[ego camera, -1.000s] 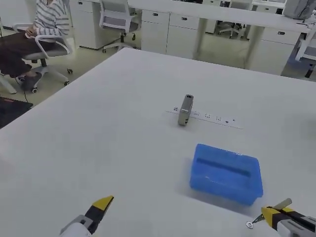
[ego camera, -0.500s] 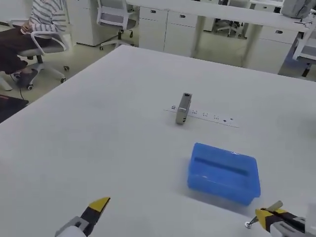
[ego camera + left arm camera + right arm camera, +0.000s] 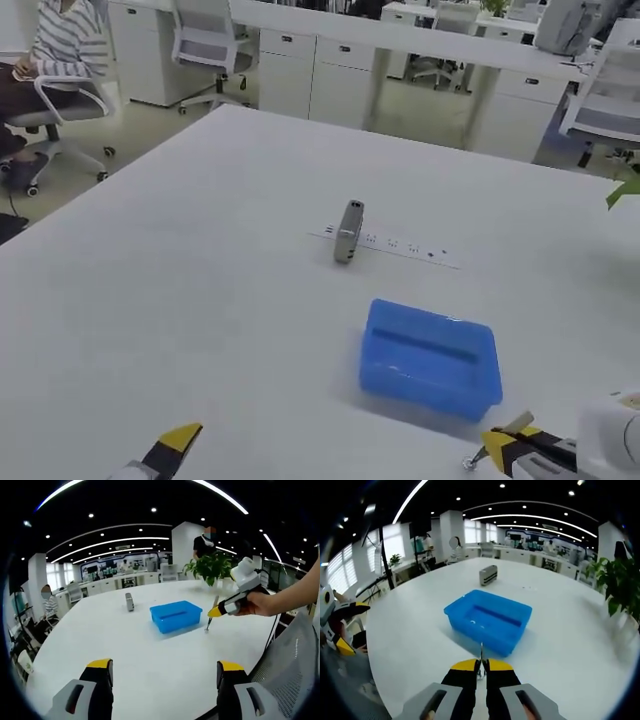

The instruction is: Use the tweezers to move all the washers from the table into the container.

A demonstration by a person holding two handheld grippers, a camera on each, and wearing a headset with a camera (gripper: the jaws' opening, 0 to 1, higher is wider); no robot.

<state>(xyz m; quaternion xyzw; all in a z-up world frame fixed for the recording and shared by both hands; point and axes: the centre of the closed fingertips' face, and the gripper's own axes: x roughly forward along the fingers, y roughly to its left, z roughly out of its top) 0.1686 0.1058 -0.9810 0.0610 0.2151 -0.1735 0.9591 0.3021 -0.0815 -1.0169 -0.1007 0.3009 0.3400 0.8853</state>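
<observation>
Tweezers (image 3: 481,652), one pair, in right claw (image 3: 481,664); one blue container (image 3: 425,392).

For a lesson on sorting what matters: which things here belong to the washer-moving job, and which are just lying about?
Job:
- tweezers, held in the right gripper
- container
- small ring at the tweezers' tip, probably a washer

Lying about:
- grey block
- socket strip
- plant
- chairs
</observation>
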